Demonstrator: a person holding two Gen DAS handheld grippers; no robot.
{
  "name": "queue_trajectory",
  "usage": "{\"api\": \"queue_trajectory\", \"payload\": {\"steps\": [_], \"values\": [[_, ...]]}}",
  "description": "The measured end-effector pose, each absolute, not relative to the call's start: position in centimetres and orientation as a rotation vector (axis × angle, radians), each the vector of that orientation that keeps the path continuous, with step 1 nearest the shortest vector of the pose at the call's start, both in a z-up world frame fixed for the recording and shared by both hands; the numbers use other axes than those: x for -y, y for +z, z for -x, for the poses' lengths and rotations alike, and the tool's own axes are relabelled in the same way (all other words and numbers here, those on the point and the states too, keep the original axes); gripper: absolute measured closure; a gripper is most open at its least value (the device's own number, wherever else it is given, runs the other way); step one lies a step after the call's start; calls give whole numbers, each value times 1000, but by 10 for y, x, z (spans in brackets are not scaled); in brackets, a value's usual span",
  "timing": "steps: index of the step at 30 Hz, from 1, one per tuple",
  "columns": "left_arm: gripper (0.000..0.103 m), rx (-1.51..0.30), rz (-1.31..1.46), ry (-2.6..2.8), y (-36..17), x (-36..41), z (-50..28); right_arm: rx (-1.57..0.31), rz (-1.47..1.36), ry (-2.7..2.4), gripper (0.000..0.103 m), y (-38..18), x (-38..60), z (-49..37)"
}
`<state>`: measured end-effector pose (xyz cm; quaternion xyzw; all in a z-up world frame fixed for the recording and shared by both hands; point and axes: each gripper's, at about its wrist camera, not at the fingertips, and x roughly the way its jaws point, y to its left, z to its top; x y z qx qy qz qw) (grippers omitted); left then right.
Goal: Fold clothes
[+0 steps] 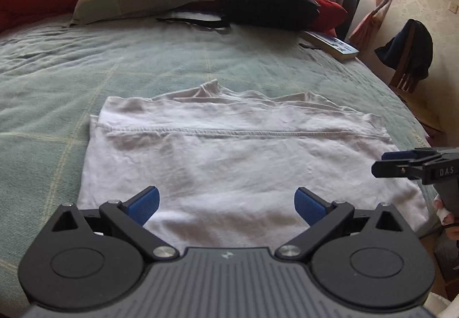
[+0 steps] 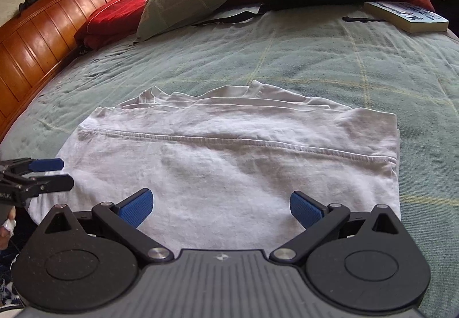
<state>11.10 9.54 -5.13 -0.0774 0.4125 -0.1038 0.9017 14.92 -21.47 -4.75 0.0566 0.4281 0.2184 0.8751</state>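
A white shirt (image 1: 229, 163) is seen lying on the bed (image 1: 172, 65), already doubled over with its hem across the top, while the left tool (image 1: 226, 204) and right tool (image 2: 221, 207) are held released above its near edge, so a further fold or none may be called for.
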Motion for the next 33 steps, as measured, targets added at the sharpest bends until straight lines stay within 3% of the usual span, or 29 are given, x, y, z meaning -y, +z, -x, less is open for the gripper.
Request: {"api": "queue_trajectory", "payload": {"steps": [19,33], "values": [[3,-743,154,-174,-13,-122,-77,-884,-51,541,0,-22,147,-150],[3,-740,221,-131,-20,-163,-70,-1033,-351,614,0,-50,111,-185]]}}
